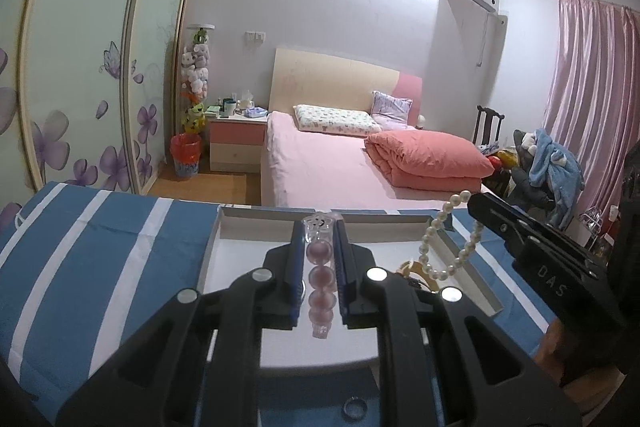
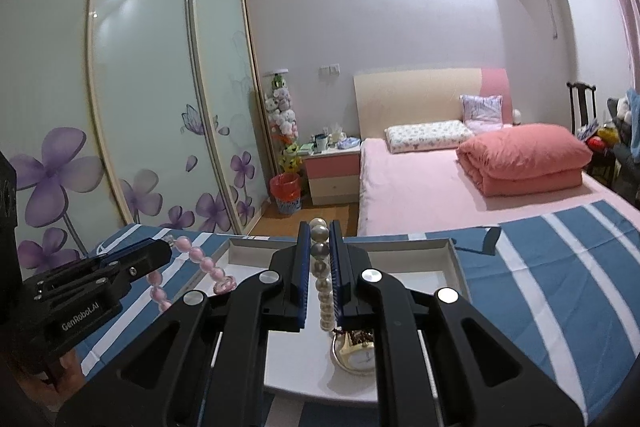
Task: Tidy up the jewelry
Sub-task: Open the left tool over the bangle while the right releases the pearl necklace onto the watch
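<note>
Gripping pink bead bracelet (image 1: pixel 320 273), left gripper (image 1: pixel 319 227) fingers clenched on it above white tray (image 1: pixel 472 269). Right gripper (image 2: pixel 319 227) fingers clamp pearl strand (image 2: pixel 324 283) over tray, w/ gold watch (image 2: pixel 358 357) inside. Striped cloth (image 1: pixel 100 247) under tray.

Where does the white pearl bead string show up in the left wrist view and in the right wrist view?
Left wrist view: the white pearl bead string hangs at right of centre from the right gripper, looping over the shallow white tray's right wall.
Right wrist view: it runs up the centre between that gripper's blue pads, above a gold watch.
Shared landmark: the folded coral-pink quilt on the bed.
</note>
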Motion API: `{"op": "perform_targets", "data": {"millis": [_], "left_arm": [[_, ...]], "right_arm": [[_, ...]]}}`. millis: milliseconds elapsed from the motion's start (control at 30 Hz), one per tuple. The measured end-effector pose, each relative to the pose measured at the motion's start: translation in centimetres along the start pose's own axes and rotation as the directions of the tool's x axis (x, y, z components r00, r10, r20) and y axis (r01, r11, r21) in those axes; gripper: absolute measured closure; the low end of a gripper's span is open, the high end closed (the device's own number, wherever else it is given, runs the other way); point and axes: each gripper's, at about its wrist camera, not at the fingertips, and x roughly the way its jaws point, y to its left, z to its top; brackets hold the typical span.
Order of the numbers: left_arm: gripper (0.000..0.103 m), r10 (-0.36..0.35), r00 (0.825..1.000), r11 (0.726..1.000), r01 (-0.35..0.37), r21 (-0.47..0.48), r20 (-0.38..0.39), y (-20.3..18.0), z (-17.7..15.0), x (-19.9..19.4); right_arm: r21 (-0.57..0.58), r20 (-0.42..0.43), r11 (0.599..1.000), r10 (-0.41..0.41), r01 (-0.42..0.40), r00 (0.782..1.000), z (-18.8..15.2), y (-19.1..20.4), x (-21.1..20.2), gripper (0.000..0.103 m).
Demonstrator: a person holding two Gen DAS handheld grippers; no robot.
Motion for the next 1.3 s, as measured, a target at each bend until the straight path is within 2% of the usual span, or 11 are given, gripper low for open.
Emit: {"op": "perform_targets", "data": {"millis": [500, 600, 667, 900, 1300], "left_arm": [[0.088, -0.022, 0.998, 0.999, 0.021, -0.024, -0.060, 0.3, -0.9, 5.1], [0.085, -0.017, 0.999, 0.999, 0.016, -0.029, -0.046, 0.4, -1.0, 5.1], [0.080, -0.013, 0.999, 0.999, 0.011, -0.034, -0.046, 0.5, -1.0, 5.2], [0.080, -0.001, 0.999, 0.998, -0.001, -0.064, -0.043, 1.2, -0.7, 5.0], [0.080, 0.002, 0.999, 0.999, -0.005, -0.051, -0.047, 1.2, -1.2, 2.7]], "right_arm": [[0.059, -0.044, 0.998, 0.024, -0.022, 0.999, -0.6, -1.5, 2.9, 0.092], [0.062, -0.042, 0.998, 0.020, -0.018, 0.999, -0.6, -1.8, 2.9, 0.084], [0.071, -0.034, 0.997, 0.014, -0.012, 0.999, -0.6, -2.0, 2.7, 0.071], [0.077, -0.032, 0.997, 0.007, -0.005, 0.999, -0.5, -2.2, 2.7, 0.071], [0.065, -0.025, 0.998, -0.005, 0.007, 1.000, -0.4, -2.3, 1.0, 0.071]]}}
